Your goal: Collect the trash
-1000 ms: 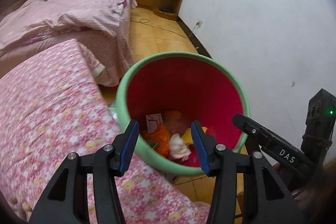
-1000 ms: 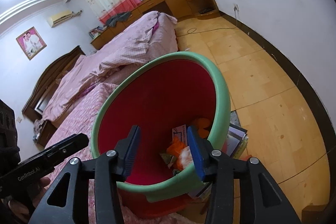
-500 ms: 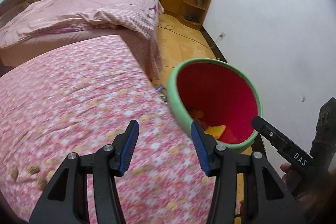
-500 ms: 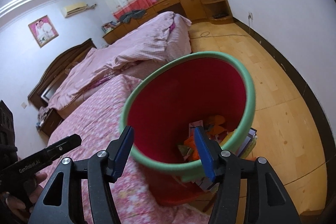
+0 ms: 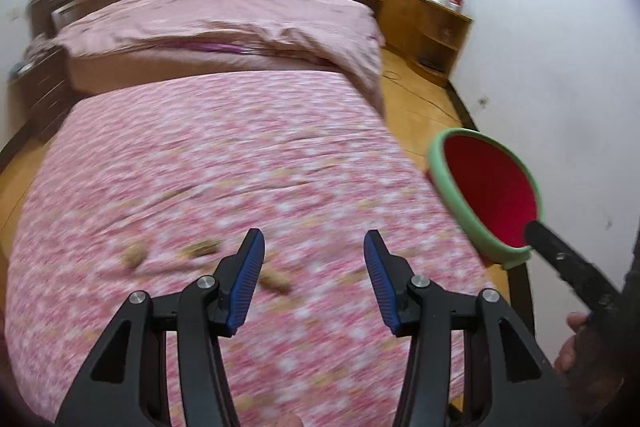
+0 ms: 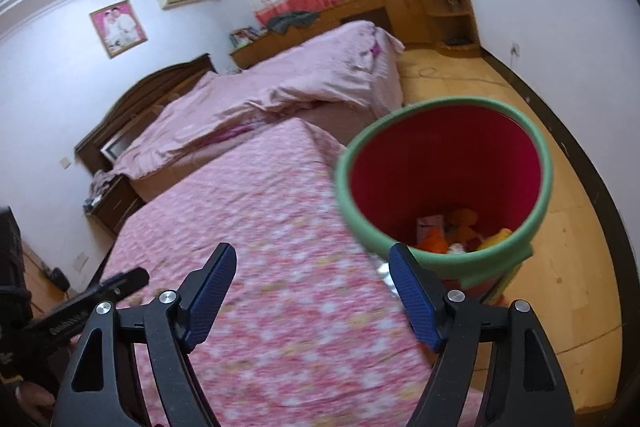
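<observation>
**Scraps on the bedspread to be gathered next**

The left gripper point(image 5: 314, 277) is held above the floral bedspread point(image 5: 224, 163), its jaws spread wide with nothing between them. The right gripper point(image 6: 312, 301) is likewise wide open and empty, low in its own frame. About 3 small brown scraps, probably the trash to be collected, are seen lying on the bedspread: 1 point(image 5: 134, 254) at lower left of centre, 1 point(image 5: 200, 248) beside it, and 1 point(image 5: 276, 282) just beside the left finger. They are blurred, so their material cannot be told.

The step in hand is judged to be a reach for the nearest scrap. It would best be approached from above with the jaws kept open, the fingers straddling the piece, and the soft cloth pressed only lightly so that no fold is pinched along with it.

The scraps are shown only by the left wrist view. The contents of the bin point(image 6: 540, 203) (orange, yellow and white litter at its bottom) are shown only by the right wrist view; in the left view only the red inner wall and green rim appear at the right edge.
</observation>
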A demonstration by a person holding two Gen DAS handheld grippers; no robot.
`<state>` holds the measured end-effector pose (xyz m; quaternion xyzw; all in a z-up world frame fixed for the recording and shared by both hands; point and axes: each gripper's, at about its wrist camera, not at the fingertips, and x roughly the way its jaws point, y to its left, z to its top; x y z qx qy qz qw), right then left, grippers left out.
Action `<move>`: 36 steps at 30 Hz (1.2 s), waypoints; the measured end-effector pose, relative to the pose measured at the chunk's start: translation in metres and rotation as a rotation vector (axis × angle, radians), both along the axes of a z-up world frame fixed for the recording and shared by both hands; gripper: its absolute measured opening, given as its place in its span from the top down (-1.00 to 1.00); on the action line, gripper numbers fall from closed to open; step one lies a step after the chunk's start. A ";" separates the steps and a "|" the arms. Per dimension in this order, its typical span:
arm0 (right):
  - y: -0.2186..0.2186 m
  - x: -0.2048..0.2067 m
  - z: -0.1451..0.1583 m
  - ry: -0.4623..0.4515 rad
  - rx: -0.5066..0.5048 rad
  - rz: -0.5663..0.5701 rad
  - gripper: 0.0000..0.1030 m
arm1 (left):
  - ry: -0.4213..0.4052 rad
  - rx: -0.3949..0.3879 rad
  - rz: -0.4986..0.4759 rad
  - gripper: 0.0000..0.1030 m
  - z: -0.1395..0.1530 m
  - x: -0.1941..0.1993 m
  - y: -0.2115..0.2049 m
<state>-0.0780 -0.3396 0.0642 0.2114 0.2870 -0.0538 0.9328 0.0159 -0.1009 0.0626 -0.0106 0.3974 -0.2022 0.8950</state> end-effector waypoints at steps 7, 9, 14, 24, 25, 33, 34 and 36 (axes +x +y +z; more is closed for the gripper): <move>0.052 0.004 0.000 -0.008 -0.071 0.067 -0.55 | -0.050 0.012 0.162 0.00 0.001 -0.016 0.060; 0.065 0.003 -0.003 -0.015 -0.107 0.071 -0.55 | -0.072 0.029 0.206 0.00 0.000 -0.022 0.073; 0.087 -0.001 -0.007 -0.013 -0.133 0.098 -0.55 | -0.098 0.035 0.262 0.00 -0.004 -0.034 0.094; 0.106 -0.014 -0.002 -0.054 -0.198 0.095 -0.55 | -0.144 0.053 0.328 0.00 -0.007 -0.060 0.113; 0.108 -0.015 -0.002 -0.058 -0.203 0.097 -0.55 | -0.145 0.053 0.328 0.00 -0.007 -0.061 0.113; 0.112 -0.020 0.001 -0.076 -0.224 0.095 -0.55 | -0.168 0.055 0.334 0.00 -0.004 -0.067 0.111; 0.112 -0.020 0.000 -0.076 -0.226 0.095 -0.55 | -0.169 0.054 0.338 0.00 -0.004 -0.068 0.112; 0.113 -0.021 -0.001 -0.072 -0.229 0.099 -0.55 | -0.170 0.053 0.342 0.00 -0.004 -0.069 0.113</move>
